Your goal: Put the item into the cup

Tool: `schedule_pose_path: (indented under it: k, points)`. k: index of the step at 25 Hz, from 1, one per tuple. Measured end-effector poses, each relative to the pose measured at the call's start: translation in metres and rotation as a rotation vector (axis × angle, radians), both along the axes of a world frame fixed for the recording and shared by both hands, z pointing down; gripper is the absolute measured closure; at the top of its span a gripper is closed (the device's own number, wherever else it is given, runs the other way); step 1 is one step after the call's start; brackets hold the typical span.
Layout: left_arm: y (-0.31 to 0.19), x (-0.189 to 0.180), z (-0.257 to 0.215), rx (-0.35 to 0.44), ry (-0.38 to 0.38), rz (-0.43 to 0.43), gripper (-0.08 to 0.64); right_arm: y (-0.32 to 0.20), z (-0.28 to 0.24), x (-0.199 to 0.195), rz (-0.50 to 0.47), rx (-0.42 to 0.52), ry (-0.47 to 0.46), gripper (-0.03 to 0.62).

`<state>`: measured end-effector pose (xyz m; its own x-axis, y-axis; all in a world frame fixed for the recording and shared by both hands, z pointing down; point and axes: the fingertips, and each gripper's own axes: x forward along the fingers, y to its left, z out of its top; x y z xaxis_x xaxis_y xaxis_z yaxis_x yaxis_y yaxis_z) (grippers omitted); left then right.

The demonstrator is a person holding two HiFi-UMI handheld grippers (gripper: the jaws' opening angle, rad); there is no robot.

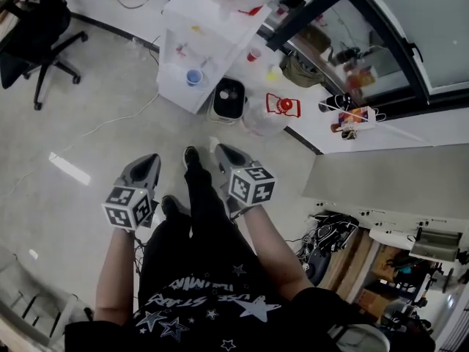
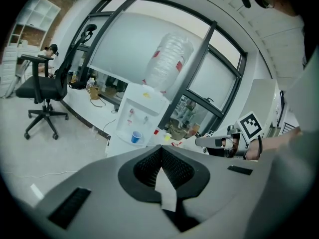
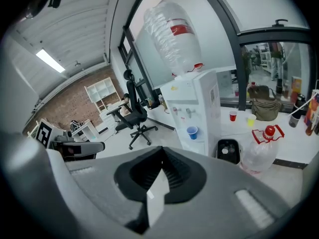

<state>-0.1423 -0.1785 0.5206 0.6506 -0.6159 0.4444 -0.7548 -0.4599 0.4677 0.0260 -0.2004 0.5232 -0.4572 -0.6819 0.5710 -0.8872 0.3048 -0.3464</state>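
Note:
A blue cup (image 1: 193, 77) stands in the tap recess of a white water dispenser (image 1: 212, 28); it also shows in the left gripper view (image 2: 135, 137) and the right gripper view (image 3: 192, 132). A red cup (image 3: 233, 115) and a yellow cup (image 3: 250, 119) stand on the white ledge beside the dispenser. My left gripper (image 1: 154, 157) and right gripper (image 1: 218, 148) hang side by side over the floor, well short of the dispenser. Both are shut, jaws pressed together with nothing between them. I cannot tell which thing is the item.
A black bin (image 1: 229, 97) and a clear water jug with a red handle (image 1: 267, 116) stand on the floor by the dispenser. A black office chair (image 1: 37, 35) is at the far left. The person's legs and shoes (image 1: 192, 157) are between the grippers.

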Motion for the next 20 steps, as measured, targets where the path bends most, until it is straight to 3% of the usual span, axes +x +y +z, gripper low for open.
schedule_pose_path:
  k: [20]
  points:
    - [-0.111, 0.026, 0.095, -0.092, -0.040, -0.050, 0.554, -0.146, 0.103, 0.013, -0.021, -0.077, -0.050, 0.592]
